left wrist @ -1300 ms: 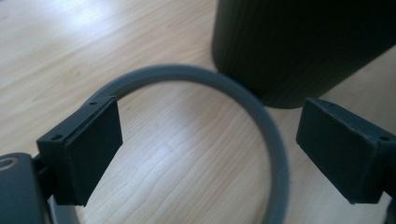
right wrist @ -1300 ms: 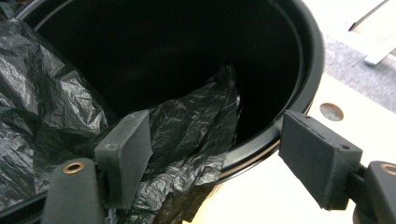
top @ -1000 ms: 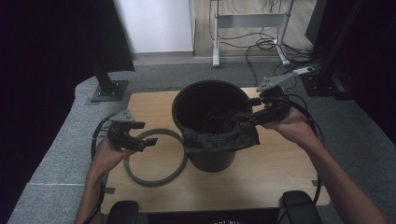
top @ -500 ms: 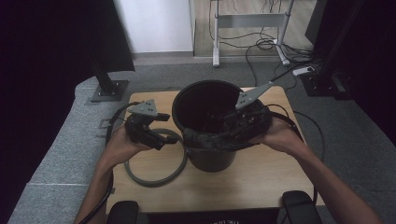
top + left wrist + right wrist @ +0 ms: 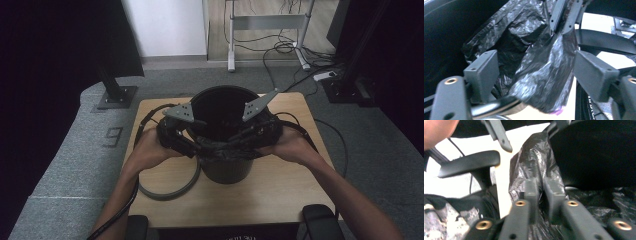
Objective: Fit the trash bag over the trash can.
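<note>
With both hands at the bin (image 5: 225,165), the right gripper (image 5: 541,187) has just closed its jaws, pinched tight on a fold of the black bag (image 5: 534,162). Left gripper (image 5: 534,75) jaws have just been closing a little, wide apart, bag (image 5: 541,72) hanging between them, pads not pressing on it.

High view: bin stands mid-counter (image 5: 280,200), upright, bag (image 5: 220,150) draped over its near rim and partly inside. Left gripper (image 5: 186,140) at the bin's left rim, right gripper (image 5: 250,134) at the right rim, both angled inward over the near edge. Grey ring (image 5: 167,192) lies flat on the counter, left of the bin, touching or tucked against its base; can't tell which. Left hand (image 5: 150,147) over the ring's far side.

Left gripper view: the other gripper's jaws come in from the top, clamped on the same bag fold. Right gripper view: bin wall dark at right, bag crumpled beside it.
</note>
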A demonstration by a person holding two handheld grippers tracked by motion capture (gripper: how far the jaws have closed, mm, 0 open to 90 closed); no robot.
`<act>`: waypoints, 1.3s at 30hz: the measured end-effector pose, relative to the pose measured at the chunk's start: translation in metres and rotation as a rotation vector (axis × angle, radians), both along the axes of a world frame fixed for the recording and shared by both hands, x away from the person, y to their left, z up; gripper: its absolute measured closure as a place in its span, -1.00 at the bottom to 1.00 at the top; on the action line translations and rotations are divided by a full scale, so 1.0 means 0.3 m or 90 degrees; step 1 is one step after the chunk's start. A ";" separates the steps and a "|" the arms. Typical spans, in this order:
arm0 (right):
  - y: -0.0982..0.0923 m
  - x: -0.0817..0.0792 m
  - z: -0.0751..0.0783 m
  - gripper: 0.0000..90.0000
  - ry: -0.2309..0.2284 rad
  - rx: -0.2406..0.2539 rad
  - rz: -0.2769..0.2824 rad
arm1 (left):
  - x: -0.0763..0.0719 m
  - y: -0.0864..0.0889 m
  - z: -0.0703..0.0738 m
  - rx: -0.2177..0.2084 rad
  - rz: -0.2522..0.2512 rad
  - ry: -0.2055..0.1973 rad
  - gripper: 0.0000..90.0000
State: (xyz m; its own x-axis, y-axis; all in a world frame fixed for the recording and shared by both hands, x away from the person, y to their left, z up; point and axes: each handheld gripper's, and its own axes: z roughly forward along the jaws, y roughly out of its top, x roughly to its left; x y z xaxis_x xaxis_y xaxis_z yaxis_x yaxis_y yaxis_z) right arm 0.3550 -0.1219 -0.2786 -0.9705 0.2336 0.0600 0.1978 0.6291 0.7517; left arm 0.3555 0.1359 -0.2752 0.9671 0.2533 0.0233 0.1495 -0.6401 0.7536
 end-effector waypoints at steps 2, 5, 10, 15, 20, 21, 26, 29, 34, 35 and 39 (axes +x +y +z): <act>-0.002 0.011 0.008 0.87 -0.010 0.003 -0.015 | 0.005 -0.003 0.002 -0.003 0.003 -0.002 -0.40; -0.003 0.038 0.007 0.88 -0.015 -0.001 -0.034 | 0.020 0.000 -0.009 -0.017 0.021 0.001 -0.26; -0.003 0.078 -0.003 0.86 -0.014 -0.009 -0.059 | 0.039 -0.002 -0.035 -0.016 0.030 0.015 -0.04; -0.008 0.083 0.007 0.53 -0.015 -0.002 -0.068 | 0.041 -0.001 -0.034 -0.012 0.032 0.018 0.08; -0.015 0.068 0.039 0.32 -0.015 0.018 -0.065 | 0.046 -0.006 -0.035 -0.007 0.039 0.023 0.16; -0.015 0.065 0.044 0.30 -0.012 0.021 -0.060 | 0.048 -0.007 -0.037 -0.007 0.040 0.027 0.18; 0.011 0.043 0.051 0.20 -0.003 0.020 -0.023 | 0.055 -0.012 -0.041 -0.010 0.047 0.032 0.27; 0.035 0.043 0.030 0.50 -0.012 -0.013 -0.019 | 0.057 -0.009 -0.038 -0.023 0.047 0.032 0.27; 0.049 0.058 0.025 0.93 -0.034 -0.024 -0.051 | 0.048 -0.014 -0.016 -0.047 0.037 0.016 0.08; 0.049 0.061 0.028 0.94 -0.034 -0.023 -0.054 | 0.044 -0.017 -0.008 -0.056 0.032 0.007 0.08; 0.047 0.074 0.048 0.96 -0.030 -0.012 -0.066 | 0.043 -0.038 0.005 -0.058 0.032 -0.008 0.11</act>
